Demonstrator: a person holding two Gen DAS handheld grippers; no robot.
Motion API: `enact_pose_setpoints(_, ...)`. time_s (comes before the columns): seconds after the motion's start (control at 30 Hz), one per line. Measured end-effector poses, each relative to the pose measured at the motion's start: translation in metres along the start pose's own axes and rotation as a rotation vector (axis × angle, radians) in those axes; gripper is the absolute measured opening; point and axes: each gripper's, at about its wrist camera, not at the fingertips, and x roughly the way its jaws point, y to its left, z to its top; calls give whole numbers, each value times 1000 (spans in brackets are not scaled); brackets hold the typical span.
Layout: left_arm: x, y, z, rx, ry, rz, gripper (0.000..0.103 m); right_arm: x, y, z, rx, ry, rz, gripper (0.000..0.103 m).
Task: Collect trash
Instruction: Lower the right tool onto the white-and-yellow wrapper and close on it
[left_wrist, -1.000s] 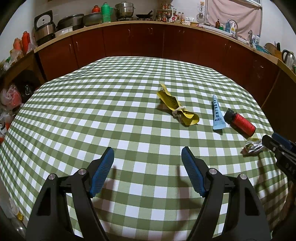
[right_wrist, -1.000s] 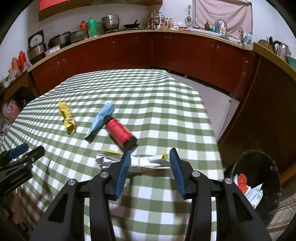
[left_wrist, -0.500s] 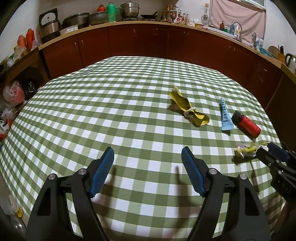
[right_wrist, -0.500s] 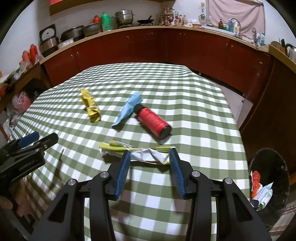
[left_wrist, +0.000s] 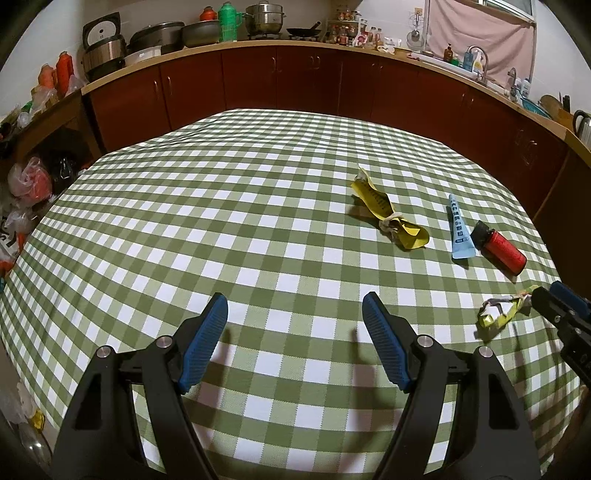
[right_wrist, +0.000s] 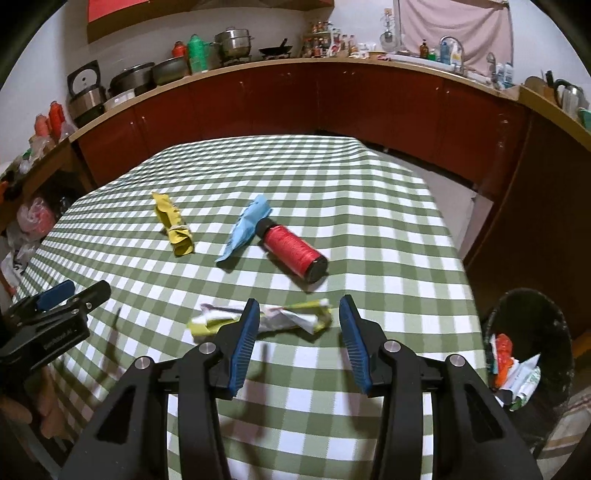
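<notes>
A crumpled white and yellow wrapper (right_wrist: 284, 319) lies on the green checked table (right_wrist: 332, 206), just beyond my open right gripper (right_wrist: 297, 326); its left finger overlaps the wrapper in view. The wrapper also shows in the left wrist view (left_wrist: 498, 314), with the right gripper (left_wrist: 565, 314) beside it. Farther off lie a red bottle (right_wrist: 295, 253), a blue tube (right_wrist: 245, 227) and a yellow wrapper (right_wrist: 171, 229). My left gripper (left_wrist: 295, 332) is open and empty over the near table. A black trash bin (right_wrist: 528, 354) with wrappers inside stands on the floor at the right.
Dark red cabinets with a counter of pots and bottles (left_wrist: 258, 22) run behind the table. Plastic bags (left_wrist: 26, 184) sit on the floor at the left. The table's right edge (right_wrist: 461, 266) drops toward the bin.
My right gripper has swung left and risen slightly, with the crumpled wrapper staying between and just beyond its fingers. The left gripper shifted a little; its jaws stay open.
</notes>
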Motion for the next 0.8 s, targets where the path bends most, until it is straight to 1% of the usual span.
enact_pose_setpoints(0.2,0,5,-1,-9,-2,3,74,-2,-9,-11,-9,22,-48,45)
enact_pose_setpoints(0.4,1,9,0,-10,-1,5,74,7,-14,-14,-13,40,-68,45)
enact_pose_setpoints(0.5,1,10,1,-11,-1,7,74,15,-11,-12,-27,44,-80,45)
enact_pose_setpoints(0.67,3,14,2,-15,3,12,74,25,-9,-2,-16,49,-76,45)
enact_pose_setpoints(0.8,7,16,4,-15,6,11,74,25,-5,6,-22,26,-86,45)
